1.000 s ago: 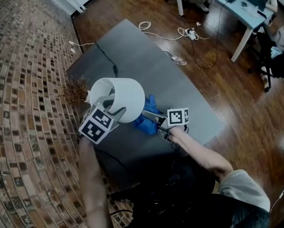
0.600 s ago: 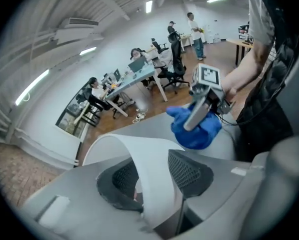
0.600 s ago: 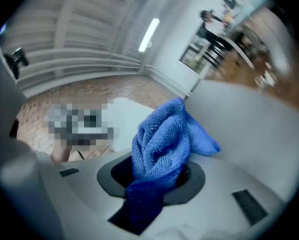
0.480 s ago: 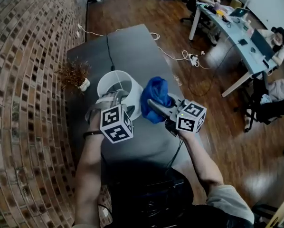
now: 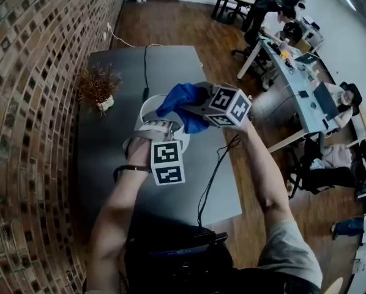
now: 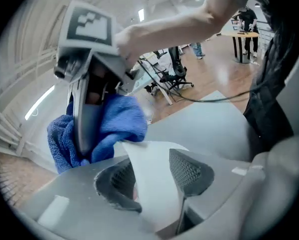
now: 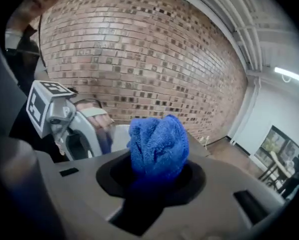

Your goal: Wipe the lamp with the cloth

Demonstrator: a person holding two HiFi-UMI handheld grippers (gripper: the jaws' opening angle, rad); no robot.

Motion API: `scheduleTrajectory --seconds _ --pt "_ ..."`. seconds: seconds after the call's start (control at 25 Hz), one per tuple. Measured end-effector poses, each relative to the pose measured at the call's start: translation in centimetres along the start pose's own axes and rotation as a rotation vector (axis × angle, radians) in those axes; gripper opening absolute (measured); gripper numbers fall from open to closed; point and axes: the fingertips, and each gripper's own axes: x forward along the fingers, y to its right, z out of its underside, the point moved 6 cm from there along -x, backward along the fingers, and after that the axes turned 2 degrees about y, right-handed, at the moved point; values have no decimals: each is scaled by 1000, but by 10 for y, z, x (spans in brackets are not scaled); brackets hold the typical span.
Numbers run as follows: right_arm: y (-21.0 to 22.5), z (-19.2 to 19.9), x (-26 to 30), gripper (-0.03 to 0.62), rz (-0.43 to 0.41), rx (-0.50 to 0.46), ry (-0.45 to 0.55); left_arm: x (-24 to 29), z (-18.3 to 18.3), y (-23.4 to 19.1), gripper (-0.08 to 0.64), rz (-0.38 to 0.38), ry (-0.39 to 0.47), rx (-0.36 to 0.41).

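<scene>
Left tongs (image 6: pixel 154 181) grip lampshade (image 6: pixel 148 156) – cloth (image 7: pixel 157 144) just beside.

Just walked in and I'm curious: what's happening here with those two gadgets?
A person holds a gripper in each hand. The left gripper has the rim of a white lampshade between its jaws. The right gripper carries a bunched blue cloth beside the shade's rim; its jaws are opening with the cloth between them.
</scene>
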Motion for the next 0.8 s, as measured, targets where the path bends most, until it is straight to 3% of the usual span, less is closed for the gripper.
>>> scheduleTrajectory --seconds 0.12,0.2,0.32,0.4,0.52,0.8 --pt "52 -1 5 129 141 57 -45 -1 2 0 196 2 11 -5" --pt "56 -27 5 128 191 84 16 -1 4 4 196 7 14 9" --pt "25 -96 26 129 85 21 179 -1 3 1 196 -1 17 19" --pt "1 -117 64 129 -15 -98 179 -1 4 0 196 -5 15 7" --pt "-8 -86 113 129 -63 -219 -7 -1 5 2 196 3 11 -19" --pt "32 -18 51 128 59 41 -115 2 2 -1 195 43 -18 -51"
